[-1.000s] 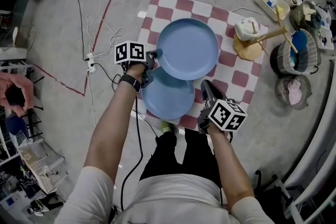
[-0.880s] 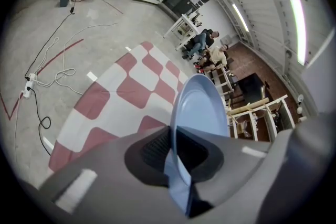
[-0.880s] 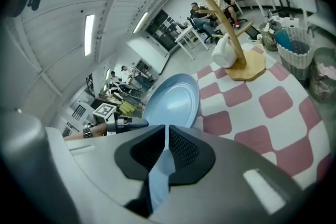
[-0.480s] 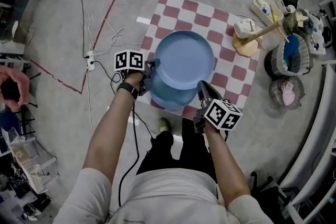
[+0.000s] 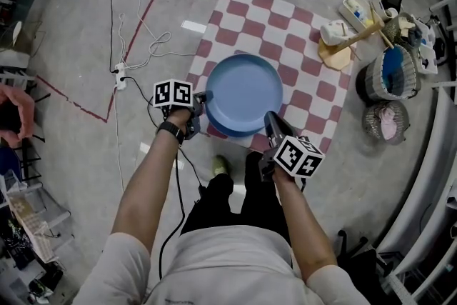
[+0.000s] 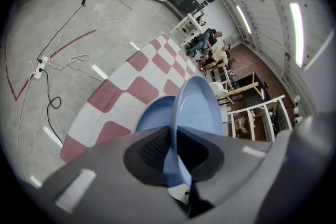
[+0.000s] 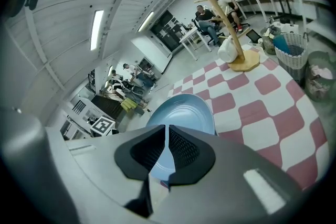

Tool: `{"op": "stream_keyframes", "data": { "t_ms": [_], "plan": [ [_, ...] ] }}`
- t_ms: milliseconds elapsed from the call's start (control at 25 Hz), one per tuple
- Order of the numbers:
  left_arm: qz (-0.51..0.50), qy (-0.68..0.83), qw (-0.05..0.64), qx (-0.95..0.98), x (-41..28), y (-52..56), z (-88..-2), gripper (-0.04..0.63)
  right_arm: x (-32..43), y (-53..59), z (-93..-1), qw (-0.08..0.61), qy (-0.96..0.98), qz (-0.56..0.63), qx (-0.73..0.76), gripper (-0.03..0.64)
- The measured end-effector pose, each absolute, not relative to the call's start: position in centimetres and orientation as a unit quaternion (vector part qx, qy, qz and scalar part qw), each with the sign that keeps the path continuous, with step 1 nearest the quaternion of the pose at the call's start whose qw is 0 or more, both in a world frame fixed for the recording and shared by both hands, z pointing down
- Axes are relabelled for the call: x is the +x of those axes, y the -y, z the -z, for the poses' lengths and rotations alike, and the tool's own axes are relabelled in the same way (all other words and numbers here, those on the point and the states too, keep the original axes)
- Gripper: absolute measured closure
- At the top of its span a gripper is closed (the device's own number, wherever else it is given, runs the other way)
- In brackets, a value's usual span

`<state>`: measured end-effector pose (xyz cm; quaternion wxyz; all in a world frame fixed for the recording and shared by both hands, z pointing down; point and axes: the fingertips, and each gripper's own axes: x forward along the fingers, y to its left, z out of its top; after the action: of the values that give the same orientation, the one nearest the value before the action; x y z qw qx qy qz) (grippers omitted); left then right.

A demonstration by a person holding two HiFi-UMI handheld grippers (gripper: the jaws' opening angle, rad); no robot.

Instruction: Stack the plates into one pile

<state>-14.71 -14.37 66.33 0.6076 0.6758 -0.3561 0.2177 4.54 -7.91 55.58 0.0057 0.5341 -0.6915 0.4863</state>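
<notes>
A red-and-white checkered mat (image 5: 303,57) is lying spread on the grey floor (image 5: 71,32). At the mat's far right corner a wooden stand with a round base (image 5: 334,59) is standing, with a white bag (image 5: 330,32) hanging against it. Beyond the mat's right edge, a woven basket with blue contents (image 5: 394,73) and a smaller basket holding pink cloth (image 5: 389,123) are sitting on the floor. Off the left edge, a white power strip (image 5: 121,75) and a loose white cable (image 5: 153,46) are lying beside a red tape line (image 5: 139,25).

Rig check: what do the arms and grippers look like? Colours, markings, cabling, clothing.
The left gripper and right gripper have dark grey bodies with black ribbed pads. Each carries a cube with black-on-white square markers. A black cable runs beside the left arm. The person wears a white short-sleeved T-shirt, a dark wristband on the left wrist, and black trousers.
</notes>
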Motion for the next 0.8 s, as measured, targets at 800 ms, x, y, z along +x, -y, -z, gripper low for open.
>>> {"op": "stream_keyframes", "data": {
  "t_ms": [800],
  "plan": [
    [-0.215,0.350,0.650,0.640,-16.2,11.1,-71.8,0.554,3.4,6.2,-57.9,0.016,0.680,-0.498,0.538,0.584]
  ]
}}
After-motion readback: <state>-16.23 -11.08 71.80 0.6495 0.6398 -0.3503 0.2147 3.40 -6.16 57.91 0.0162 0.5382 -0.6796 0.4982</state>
